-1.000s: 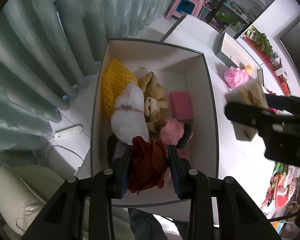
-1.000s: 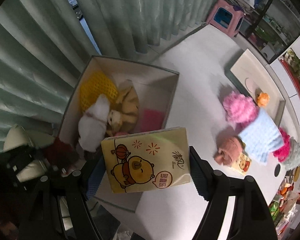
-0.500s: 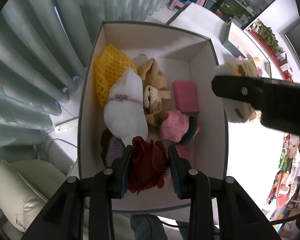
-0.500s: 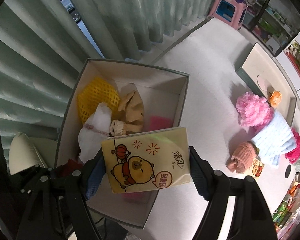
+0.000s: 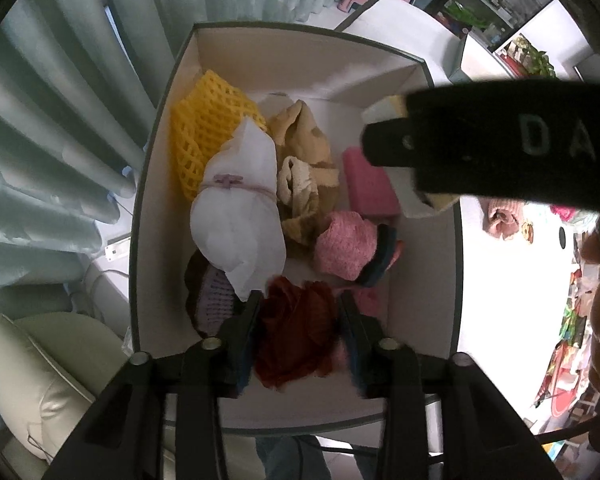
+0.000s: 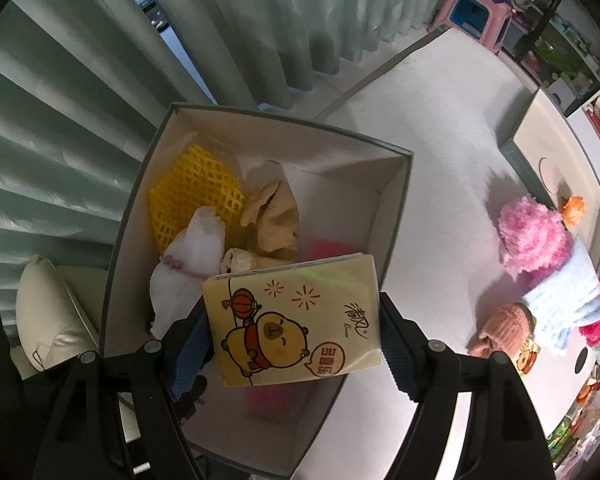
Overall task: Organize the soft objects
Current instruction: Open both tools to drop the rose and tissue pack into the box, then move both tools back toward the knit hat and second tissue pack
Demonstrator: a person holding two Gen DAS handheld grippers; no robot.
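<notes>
A grey-rimmed open box (image 5: 300, 52) holds several soft things: a yellow mesh (image 5: 204, 132), a white bundle (image 5: 236, 216), tan cloth (image 5: 304, 168) and pink pieces. My left gripper (image 5: 300, 320) hangs over the box's near end. Its jaws are opening, and a dark red cloth (image 5: 296, 332) sits loose between them. My right gripper (image 6: 294, 316) is shut on a yellow tissue pack (image 6: 296, 320) printed with a cartoon bear. It holds the pack above the box (image 6: 284, 136). In the left wrist view a right finger (image 5: 480, 144) crosses the box's right side as a black bar.
On the white table right of the box lie a pink fluffy ball (image 6: 532, 236), a light blue knit (image 6: 568, 296), a peach roll (image 6: 504, 328) and a box lid (image 6: 540, 140). Green curtains hang behind. A cream cushion (image 6: 48, 312) sits left of the box.
Both grippers have sunk toward the box. The right gripper carried the tissue pack over the box. The left jaws have spread a little around the red cloth.
</notes>
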